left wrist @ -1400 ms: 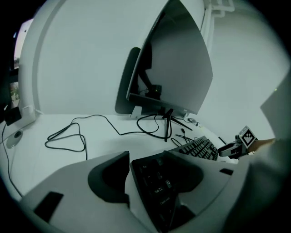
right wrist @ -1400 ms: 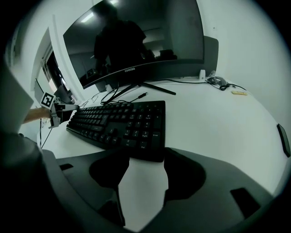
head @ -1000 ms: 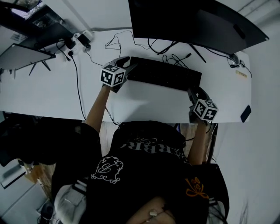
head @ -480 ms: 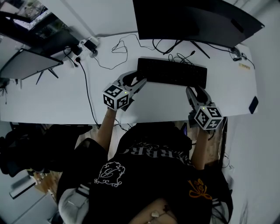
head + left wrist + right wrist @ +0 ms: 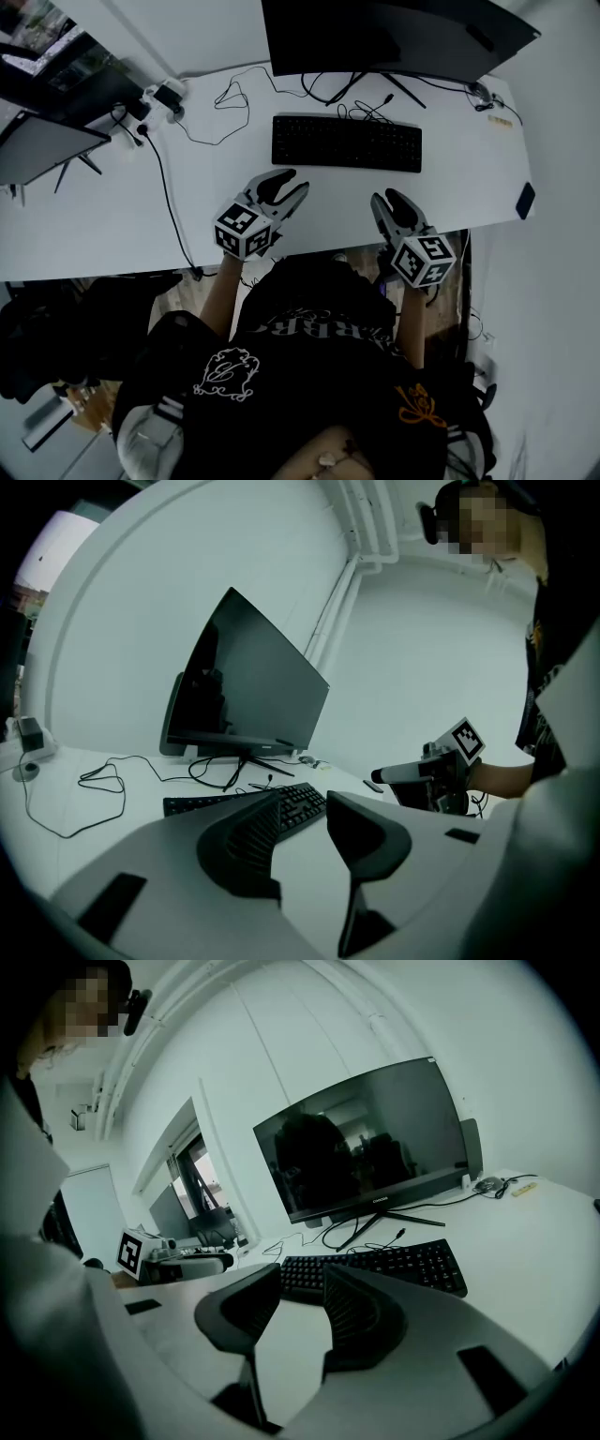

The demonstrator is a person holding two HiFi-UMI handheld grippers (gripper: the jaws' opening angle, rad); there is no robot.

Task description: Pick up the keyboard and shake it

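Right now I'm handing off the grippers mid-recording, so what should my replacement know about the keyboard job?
Left gripper: empty, jaws closing on nothing, above the desk's near edge.
Right gripper: same, empty and closing.
Keyboard: flat on the desk in front of the monitor, clear of both grippers.
Done: a second ago both grippers were at its ends; it has since been released.
To do: if a shake is still wanted, regrasp both ends, lift, shake.

Black keyboard [image 5: 346, 142], flat on white desk [image 5: 112, 211], before the monitor [image 5: 394, 33]
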